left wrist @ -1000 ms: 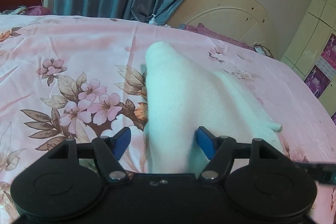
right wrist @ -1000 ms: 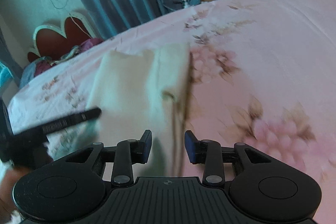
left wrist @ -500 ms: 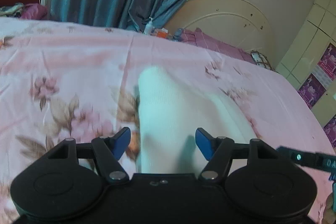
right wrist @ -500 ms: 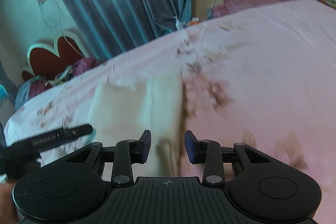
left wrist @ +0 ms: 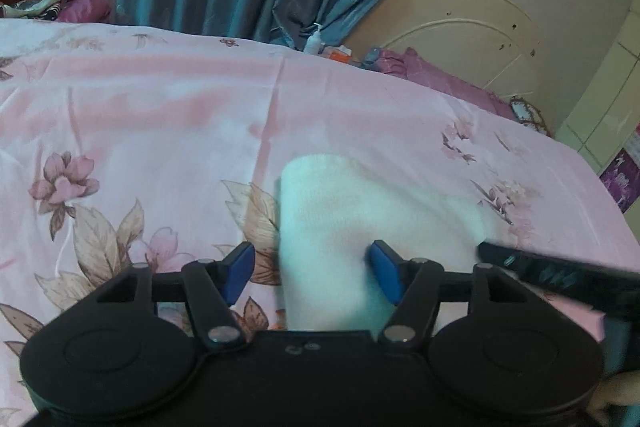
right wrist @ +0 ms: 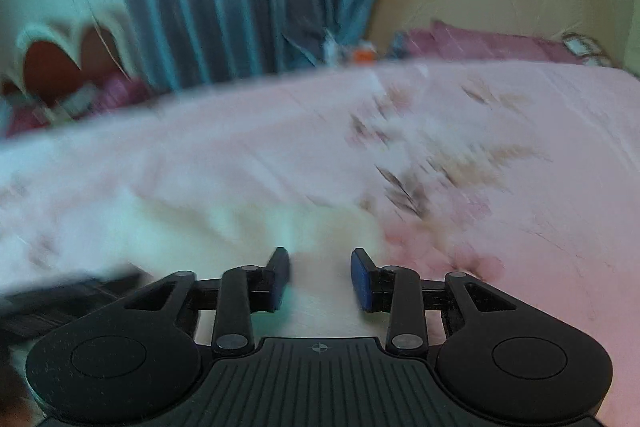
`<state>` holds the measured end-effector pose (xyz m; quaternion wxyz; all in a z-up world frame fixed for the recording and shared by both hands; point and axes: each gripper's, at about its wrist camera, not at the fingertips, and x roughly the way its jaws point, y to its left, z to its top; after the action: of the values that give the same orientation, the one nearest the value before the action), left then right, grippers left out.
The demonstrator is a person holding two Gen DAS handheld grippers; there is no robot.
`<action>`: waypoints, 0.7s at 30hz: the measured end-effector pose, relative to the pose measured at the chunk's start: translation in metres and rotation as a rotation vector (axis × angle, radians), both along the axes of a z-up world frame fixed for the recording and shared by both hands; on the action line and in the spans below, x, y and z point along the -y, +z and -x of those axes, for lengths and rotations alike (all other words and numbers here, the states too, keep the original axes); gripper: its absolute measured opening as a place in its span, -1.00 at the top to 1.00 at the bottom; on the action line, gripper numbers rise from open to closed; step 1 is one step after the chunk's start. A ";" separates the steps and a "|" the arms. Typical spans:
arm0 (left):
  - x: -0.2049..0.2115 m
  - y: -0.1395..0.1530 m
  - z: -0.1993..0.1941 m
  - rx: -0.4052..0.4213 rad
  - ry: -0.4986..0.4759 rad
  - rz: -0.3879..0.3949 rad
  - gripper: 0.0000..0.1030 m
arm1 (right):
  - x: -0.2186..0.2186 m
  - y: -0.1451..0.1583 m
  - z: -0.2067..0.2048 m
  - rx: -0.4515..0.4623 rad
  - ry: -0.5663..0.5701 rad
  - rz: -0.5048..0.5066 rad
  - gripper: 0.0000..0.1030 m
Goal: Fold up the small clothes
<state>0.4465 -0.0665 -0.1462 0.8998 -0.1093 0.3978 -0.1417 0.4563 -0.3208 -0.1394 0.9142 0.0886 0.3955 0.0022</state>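
Left tongs [left wrist: 311, 270]: matte black body, two round discs, silver screw heads on the arms, blue pads [left wrist: 239, 267]. Right tongs [right wrist: 320, 277] match, adding a ribbed plate with crosshair mark.

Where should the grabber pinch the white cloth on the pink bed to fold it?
Probably the near edge of the white cloth, coming from the front. It lies flat and long on the bedspread, pointing away, and that end already sits between the open left gripper pads.

Left gripper [left wrist: 310, 273] jaws apart, closing; right gripper [right wrist: 320, 277] narrower, apart.
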 end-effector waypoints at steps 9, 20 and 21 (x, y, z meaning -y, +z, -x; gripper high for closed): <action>0.009 0.003 -0.021 -0.005 0.028 -0.002 -0.25 | -0.009 0.005 -0.013 0.067 0.029 0.046 0.32; 0.009 -0.001 -0.023 0.000 0.012 -0.015 -0.30 | 0.006 -0.005 -0.019 0.043 -0.020 -0.021 0.32; 0.009 -0.001 -0.023 0.000 0.013 -0.016 -0.30 | 0.006 -0.005 -0.019 0.043 -0.017 -0.024 0.32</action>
<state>0.4694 -0.0753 -0.1468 0.9016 -0.1044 0.3982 -0.1327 0.4752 -0.3269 -0.1445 0.9213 0.1026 0.3751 0.0011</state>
